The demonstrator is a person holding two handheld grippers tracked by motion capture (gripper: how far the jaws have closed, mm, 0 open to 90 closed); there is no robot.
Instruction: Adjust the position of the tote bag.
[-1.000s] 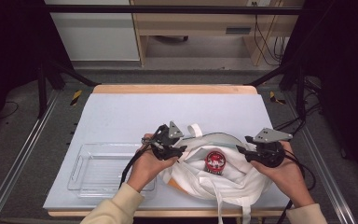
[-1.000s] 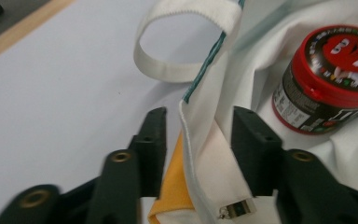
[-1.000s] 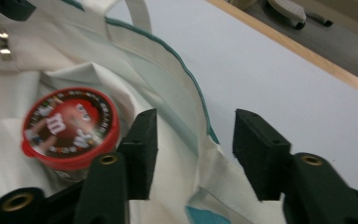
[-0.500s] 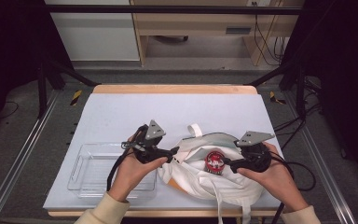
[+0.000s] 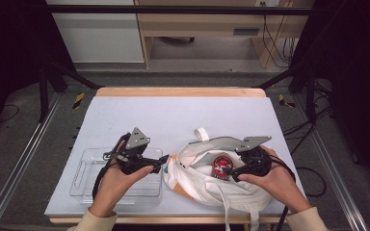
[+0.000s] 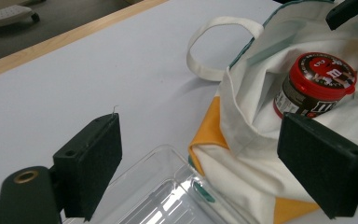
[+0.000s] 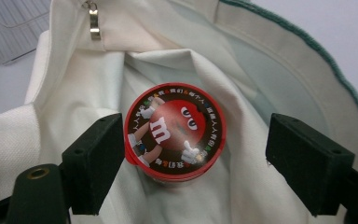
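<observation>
A white canvas bag point(image 5: 207, 185) with orange patches lies open at the table's front right. Inside it stands a dark jar with a red cartoon lid point(image 5: 220, 165) point(image 7: 175, 130) point(image 6: 317, 84). My right gripper point(image 5: 230, 172) point(image 7: 196, 156) is open just above the bag's mouth, one jaw on each side of the lid, not touching it. My left gripper point(image 5: 160, 164) point(image 6: 205, 154) is open, held over the right end of a clear plastic tray point(image 5: 89, 175) point(image 6: 168, 198), with the bag's left edge point(image 6: 242, 116) between its jaws farther off.
The bag's looped handle point(image 5: 201, 134) point(image 6: 214, 46) lies on the pale blue table top point(image 5: 183, 115). A small metal clip point(image 7: 93, 21) hangs at the bag's rim. The table's wooden far edge point(image 5: 173, 91) faces a cabinet.
My left gripper has drawn leftward off the bag to above the tray's right end. My right gripper has shifted left, closer over the jar.
</observation>
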